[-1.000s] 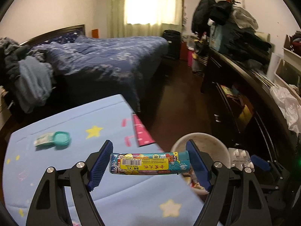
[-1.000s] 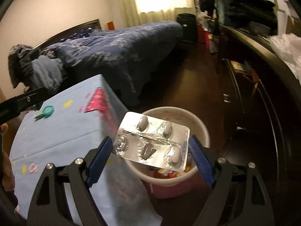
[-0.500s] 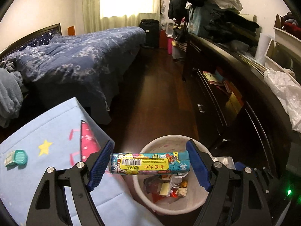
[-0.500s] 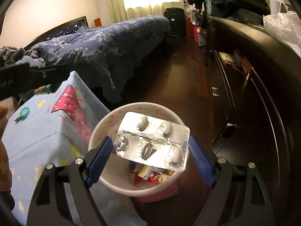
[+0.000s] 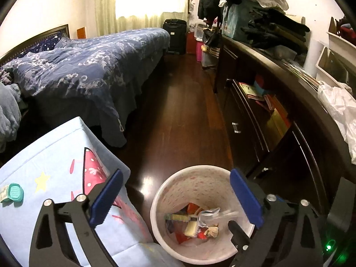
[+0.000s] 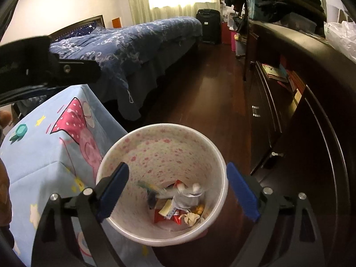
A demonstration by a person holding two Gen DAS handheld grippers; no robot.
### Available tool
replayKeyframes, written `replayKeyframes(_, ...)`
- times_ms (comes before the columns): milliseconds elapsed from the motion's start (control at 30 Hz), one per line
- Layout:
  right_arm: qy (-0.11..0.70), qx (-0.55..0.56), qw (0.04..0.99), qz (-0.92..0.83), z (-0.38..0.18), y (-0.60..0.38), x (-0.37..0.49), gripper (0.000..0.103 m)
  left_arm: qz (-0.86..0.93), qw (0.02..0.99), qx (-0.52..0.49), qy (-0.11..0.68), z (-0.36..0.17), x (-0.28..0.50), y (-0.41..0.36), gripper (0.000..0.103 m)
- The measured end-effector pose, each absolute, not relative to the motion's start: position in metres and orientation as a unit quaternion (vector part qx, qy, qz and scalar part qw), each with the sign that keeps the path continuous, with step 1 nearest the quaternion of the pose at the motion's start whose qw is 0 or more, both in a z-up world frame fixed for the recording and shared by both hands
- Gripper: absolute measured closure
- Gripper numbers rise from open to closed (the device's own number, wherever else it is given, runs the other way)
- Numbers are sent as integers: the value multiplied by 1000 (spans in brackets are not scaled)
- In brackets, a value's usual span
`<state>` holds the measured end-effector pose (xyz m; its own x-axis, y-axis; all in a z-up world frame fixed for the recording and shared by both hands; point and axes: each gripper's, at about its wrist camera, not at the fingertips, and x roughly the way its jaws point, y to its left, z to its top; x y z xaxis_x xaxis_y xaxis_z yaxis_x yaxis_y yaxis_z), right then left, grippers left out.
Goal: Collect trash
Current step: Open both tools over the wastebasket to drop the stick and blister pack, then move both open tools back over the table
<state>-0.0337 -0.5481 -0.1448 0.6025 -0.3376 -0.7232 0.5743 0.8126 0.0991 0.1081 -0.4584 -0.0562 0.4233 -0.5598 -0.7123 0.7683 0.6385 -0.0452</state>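
A white bin with pink flecks stands on the dark floor beside the blue-clothed table. Both grippers hang over it, open and empty. My left gripper is above the bin's left half. My right gripper is right above the bin's mouth. Inside lie wrappers, a blurred colourful tube and a blurred silver pill blister. A teal-capped item lies on the table.
The table with a light blue star cloth is to the left of the bin. A dark dresser runs along the right. A bed with a blue quilt is behind. The left gripper's body crosses the right wrist view.
Both grippers moved from the table over the bin and opened. The tube left the left gripper and the pill blister left the right one; both now appear in the bin.
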Motion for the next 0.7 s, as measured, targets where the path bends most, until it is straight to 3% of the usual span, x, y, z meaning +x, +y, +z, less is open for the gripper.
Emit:
replayKeyframes(333,359,167,887,-238,-128,-528,-36,12,-376,849,115,353,-41,117,-401,4)
replayKeyframes(700,348,88,923,-137,-76,-428,18,7,-222,906,75,353,-37,175,-247,4)
